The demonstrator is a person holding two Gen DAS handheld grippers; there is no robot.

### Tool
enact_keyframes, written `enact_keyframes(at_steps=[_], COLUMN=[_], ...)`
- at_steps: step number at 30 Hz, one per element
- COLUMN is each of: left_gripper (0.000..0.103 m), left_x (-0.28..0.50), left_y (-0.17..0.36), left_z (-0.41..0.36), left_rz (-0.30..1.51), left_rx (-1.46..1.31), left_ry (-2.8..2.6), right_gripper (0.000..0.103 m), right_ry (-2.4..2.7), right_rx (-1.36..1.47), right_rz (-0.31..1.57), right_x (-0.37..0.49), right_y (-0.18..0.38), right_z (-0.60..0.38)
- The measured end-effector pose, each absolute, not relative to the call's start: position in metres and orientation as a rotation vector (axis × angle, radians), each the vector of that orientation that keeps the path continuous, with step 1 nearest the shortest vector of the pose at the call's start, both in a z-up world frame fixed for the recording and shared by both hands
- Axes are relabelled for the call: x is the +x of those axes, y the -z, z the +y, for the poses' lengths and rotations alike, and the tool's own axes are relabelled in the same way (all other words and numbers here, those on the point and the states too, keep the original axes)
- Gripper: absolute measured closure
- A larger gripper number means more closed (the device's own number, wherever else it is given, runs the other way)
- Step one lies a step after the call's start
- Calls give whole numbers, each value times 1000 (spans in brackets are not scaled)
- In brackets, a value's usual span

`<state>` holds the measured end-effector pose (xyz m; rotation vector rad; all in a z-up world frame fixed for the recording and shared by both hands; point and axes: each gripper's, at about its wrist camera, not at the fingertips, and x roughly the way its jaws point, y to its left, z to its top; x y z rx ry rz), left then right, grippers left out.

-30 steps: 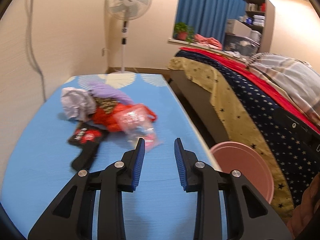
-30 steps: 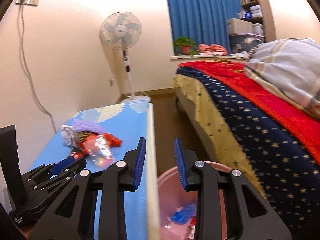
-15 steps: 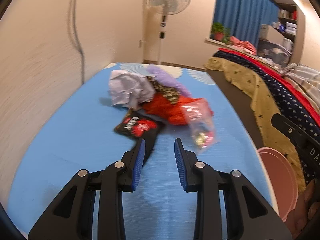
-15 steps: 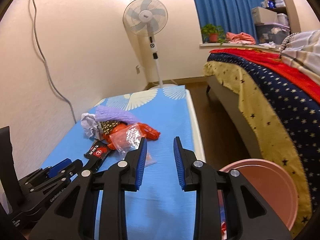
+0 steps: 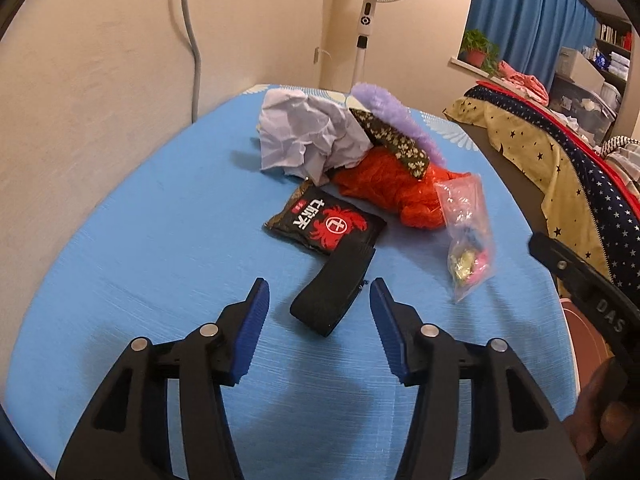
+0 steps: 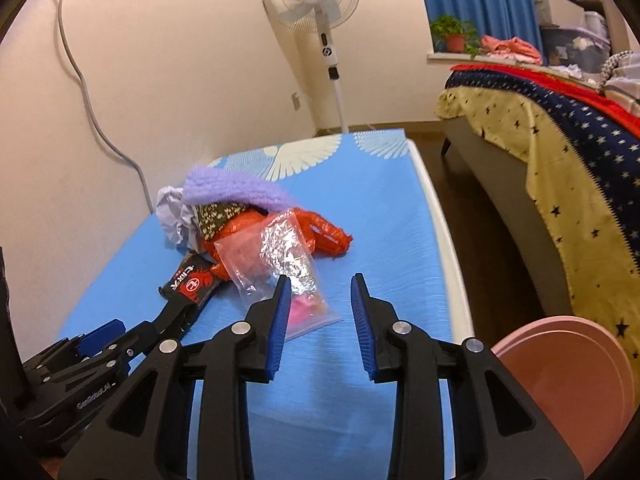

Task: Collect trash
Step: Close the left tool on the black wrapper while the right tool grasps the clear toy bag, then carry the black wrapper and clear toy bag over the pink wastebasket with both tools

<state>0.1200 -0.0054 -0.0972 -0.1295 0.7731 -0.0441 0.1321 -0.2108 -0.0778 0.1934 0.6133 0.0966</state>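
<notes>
The left gripper (image 5: 318, 304), jaws opening and holding nothing, is lining up on the flat black fabric strip (image 5: 334, 288) at centre frame. The right gripper (image 6: 318, 300), also opening and empty, is nearing the clear plastic bag of sweets (image 6: 280, 264). The round pink plastic bin (image 6: 560, 364) is waiting lower right, beyond the blue-covered table's (image 6: 396, 240) edge, leaving open room.

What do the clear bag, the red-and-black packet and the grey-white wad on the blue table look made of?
Clear bag: thin glossy plastic film; see-through with crinkled glints.
Red-and-black packet: printed plastic or foil film, slight sheen.
Grey-white wad: matte crumpled paper, probably; sharp creases.
</notes>
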Motion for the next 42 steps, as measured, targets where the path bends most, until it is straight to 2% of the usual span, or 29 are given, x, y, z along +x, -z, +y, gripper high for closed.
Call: enact_keyframes(at_steps=[4,6,8,11,19,26,31,42], left_gripper=[52,59,71,77,80,80,80,80], left_x=[125,127,129,130,131,129,127,119], left_y=[102,104,106,107,104,101,99,85], left_z=[-8,-8,-7,-4,-2,-3,-3,-12], left_rz=[795,800,810,819,814,808,805,768], left_rx=[-131,-132,-138,-158,-166,-168,-169,-146], left_ry=[61,68,72,69,69,76,78,93], right_gripper=[61,59,56,56,55,74,95,100], right_ry=[-137,-157,-165,-180,-204,-214,-216,-198], right_rx=[200,197,184,186,197,203,190,161], right_rz=[660,667,679,708,798,806,791,735], right_x=[147,151,157,164,181,179,175,152], right_y=[86,87,87,91,102,104,102,76], right_z=[-207,-205,-201,-200,-199,-199,-198,-202])
